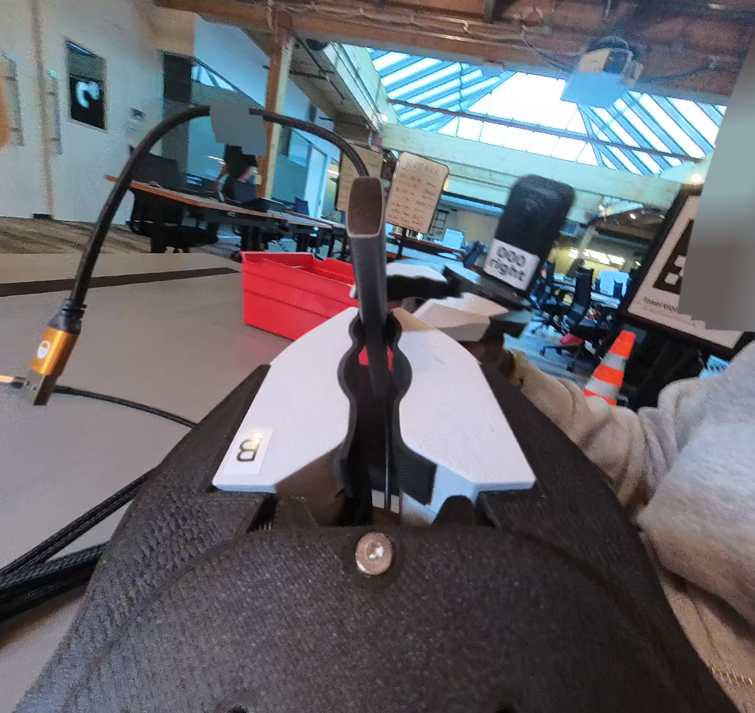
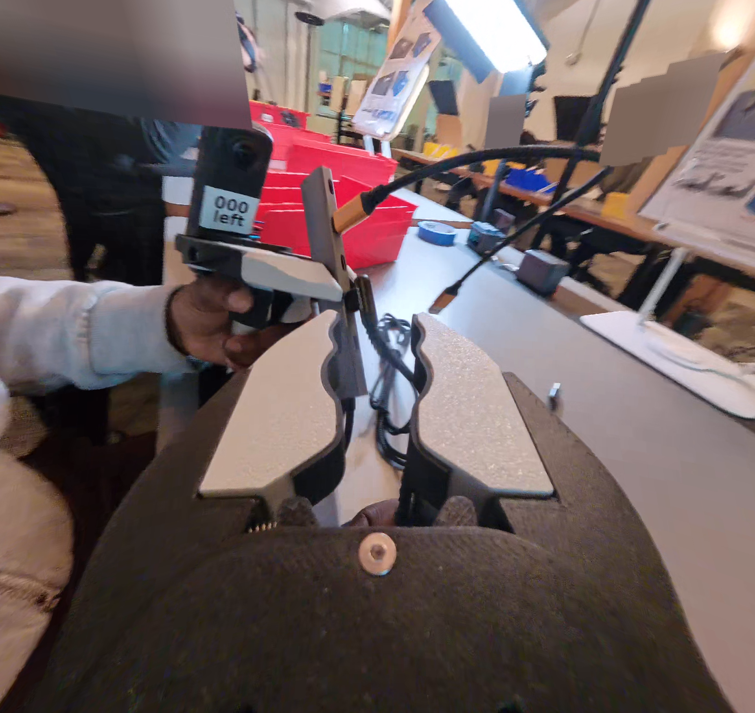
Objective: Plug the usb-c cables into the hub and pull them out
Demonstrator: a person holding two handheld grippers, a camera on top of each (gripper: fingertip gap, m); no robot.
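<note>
My left gripper (image 1: 374,319) is shut on the dark grey hub (image 1: 366,239), which stands upright and edge-on above the grey table (image 1: 143,346). In the right wrist view the hub (image 2: 325,219) has one orange USB-C plug (image 2: 350,211) seated in its side. That plug's black braided cable (image 2: 510,153) arcs up and over. Its other orange plug (image 2: 445,299) hangs free above the table, and it also shows in the left wrist view (image 1: 51,354). My right gripper (image 2: 376,321) is open and empty, just right of the hub's lower end. The hub's own thin black lead (image 2: 388,391) lies coiled below.
Red bins (image 2: 359,211) stand behind the hub, also in the left wrist view (image 1: 290,292). A blue tape roll (image 2: 437,232), small dark boxes (image 2: 543,270) and a white lamp base (image 2: 674,350) sit on the table's right side. A small metal piece (image 2: 554,391) lies nearby. The tips of both grippers are at nearly the same place.
</note>
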